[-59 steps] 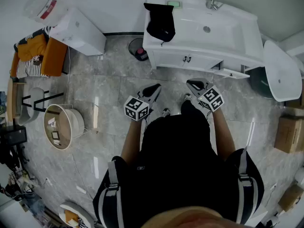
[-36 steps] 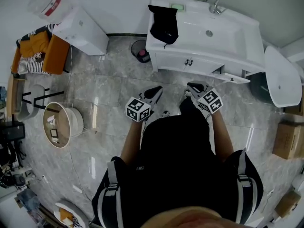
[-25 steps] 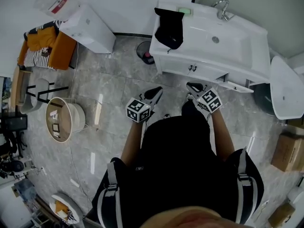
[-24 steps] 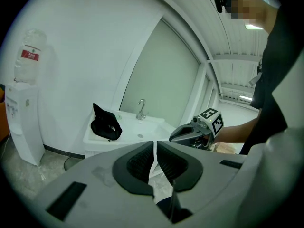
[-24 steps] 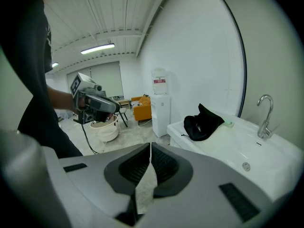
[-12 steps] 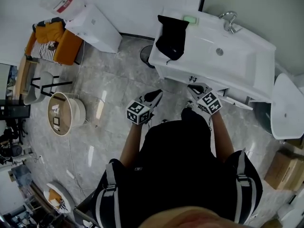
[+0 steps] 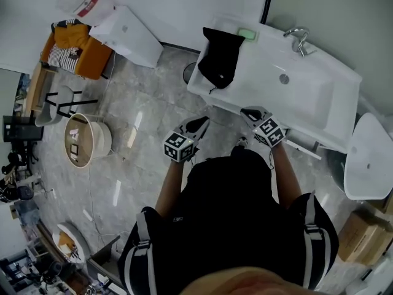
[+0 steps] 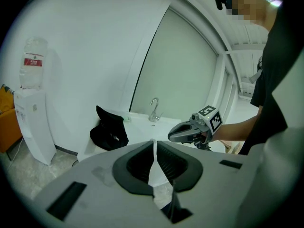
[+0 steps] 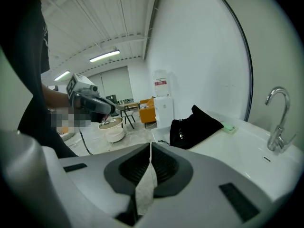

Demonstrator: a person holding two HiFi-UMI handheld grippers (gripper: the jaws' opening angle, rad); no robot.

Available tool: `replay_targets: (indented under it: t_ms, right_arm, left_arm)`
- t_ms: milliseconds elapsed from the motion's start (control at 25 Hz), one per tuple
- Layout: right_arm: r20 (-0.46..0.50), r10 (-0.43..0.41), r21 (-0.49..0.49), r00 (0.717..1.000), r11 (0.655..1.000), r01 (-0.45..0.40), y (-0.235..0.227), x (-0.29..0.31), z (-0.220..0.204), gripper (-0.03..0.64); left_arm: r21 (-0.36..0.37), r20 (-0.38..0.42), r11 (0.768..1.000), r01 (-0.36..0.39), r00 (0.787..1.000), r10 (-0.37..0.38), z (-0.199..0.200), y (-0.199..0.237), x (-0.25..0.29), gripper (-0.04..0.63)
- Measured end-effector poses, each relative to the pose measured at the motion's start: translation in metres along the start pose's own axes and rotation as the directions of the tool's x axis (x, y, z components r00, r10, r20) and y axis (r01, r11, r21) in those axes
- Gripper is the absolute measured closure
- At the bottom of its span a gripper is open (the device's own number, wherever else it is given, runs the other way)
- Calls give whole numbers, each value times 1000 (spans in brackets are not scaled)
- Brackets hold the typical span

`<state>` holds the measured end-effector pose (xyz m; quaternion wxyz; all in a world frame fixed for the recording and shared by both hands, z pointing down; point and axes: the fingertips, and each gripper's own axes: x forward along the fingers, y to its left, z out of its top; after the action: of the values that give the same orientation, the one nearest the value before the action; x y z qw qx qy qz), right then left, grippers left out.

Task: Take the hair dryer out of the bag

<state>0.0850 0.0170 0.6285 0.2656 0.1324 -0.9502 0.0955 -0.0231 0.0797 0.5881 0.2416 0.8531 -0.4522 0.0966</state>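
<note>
A black bag [image 7: 222,55] lies on the left end of the white washbasin counter [image 7: 319,112]; it also shows in the left gripper view [image 8: 109,129] and the right gripper view [image 9: 194,125]. No hair dryer is visible. My left gripper [image 7: 200,124] is shut and empty, held over the floor short of the counter. My right gripper [image 7: 249,112] is shut and empty too, near the counter's front edge. Each gripper sees the other: the right gripper [image 8: 176,136] in the left gripper view, the left gripper [image 9: 105,109] in the right gripper view.
A tap [image 7: 298,39] and a drain [image 7: 283,78] sit in the basin, a green soap [image 7: 246,34] behind the bag. A water dispenser [image 7: 123,32], an orange chair [image 7: 80,51] and a round side table [image 7: 86,141] stand to the left. A white bin lid [image 7: 365,168] is at right.
The person has walked toward the washbasin with both grippers held out in front. The counter and bag have come closer and lower in the head view. Both grippers stay shut.
</note>
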Motion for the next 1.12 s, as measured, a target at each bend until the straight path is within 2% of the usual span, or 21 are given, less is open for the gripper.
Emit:
replay_targets:
  t_ms: [360,600,920,1120]
  right_arm:
    - [-27,81,-33,996,996,-82,-34,4,-2,551]
    - [-51,85,-32,995,996,-87,-51,12,-5,551]
    - [-96,68,-34,993,997,-72,-53,32,0,551]
    - [-120,26,-23,992,999,-29,-67,51,11,551]
  left_arm:
    - [-45,22,995,-90,996,91,10,9,31,568]
    - [-58,18,992,-109,994,111,10,15,43,568]
    - [-97,14,992,-82,996,84,8,44,50,568]
    - [-89,-4,996,-30,1000,29,12,76,66,568]
